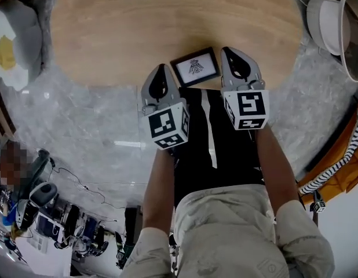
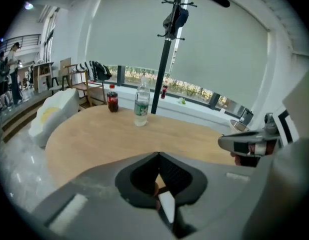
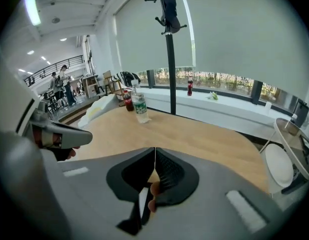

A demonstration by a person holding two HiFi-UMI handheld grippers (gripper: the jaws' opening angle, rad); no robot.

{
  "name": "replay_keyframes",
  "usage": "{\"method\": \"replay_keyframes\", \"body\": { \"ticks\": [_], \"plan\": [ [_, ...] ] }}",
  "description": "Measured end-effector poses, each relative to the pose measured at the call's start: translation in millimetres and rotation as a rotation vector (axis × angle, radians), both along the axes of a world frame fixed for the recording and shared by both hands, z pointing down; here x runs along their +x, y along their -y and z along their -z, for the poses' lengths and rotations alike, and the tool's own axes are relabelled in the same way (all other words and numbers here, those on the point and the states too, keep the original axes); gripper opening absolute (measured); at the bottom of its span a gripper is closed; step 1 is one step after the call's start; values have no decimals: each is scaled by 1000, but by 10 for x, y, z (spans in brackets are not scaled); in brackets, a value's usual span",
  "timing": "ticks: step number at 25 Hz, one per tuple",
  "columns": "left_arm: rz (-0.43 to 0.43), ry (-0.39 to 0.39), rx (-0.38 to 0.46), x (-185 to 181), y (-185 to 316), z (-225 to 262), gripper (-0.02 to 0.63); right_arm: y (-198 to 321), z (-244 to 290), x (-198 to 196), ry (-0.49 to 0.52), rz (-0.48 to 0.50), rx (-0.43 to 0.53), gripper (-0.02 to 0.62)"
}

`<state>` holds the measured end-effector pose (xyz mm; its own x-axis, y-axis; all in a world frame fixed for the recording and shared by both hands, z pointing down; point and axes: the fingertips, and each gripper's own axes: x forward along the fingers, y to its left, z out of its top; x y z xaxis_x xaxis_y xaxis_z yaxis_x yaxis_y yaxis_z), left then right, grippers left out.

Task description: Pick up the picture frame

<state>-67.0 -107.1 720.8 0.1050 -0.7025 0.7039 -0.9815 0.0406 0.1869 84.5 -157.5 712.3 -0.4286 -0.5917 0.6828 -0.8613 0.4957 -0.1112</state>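
A small black picture frame with a white print lies flat on the wooden table, close to its near edge. My left gripper hovers just left of the frame, tips near its left side. My right gripper sits just right of it. Both are shut with nothing between the jaws, which meet in a thin line in the left gripper view and in the right gripper view. Each gripper's own body hides the frame in its view.
A water bottle and a dark cola bottle stand at the table's far side by a coat-stand pole. A white cushion with a yellow patch lies at the left, and white round stools stand at the right.
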Motion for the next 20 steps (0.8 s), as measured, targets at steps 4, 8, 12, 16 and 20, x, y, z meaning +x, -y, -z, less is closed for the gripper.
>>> {"method": "replay_keyframes", "body": {
  "ticks": [4, 8, 12, 16, 20],
  "plan": [
    [-31, -13, -122, 68, -277, -438, 10, -304, -432, 2, -21, 1, -119, 41],
    [-3, -55, -198, 161, -324, -819, 60, -368, -799, 58, -48, 24, -199, 81],
    [5, -88, -272, 195, -512, -1063, 98, -525, -1066, 78, -83, 18, -266, 92],
    [20, -89, -320, 269, -601, -1252, 112, -623, -1276, 128, -96, 31, -329, 106],
    [13, -96, -361, 312, -672, -1395, 115, -649, -1356, 124, -82, 15, -350, 107]
  ]
}}
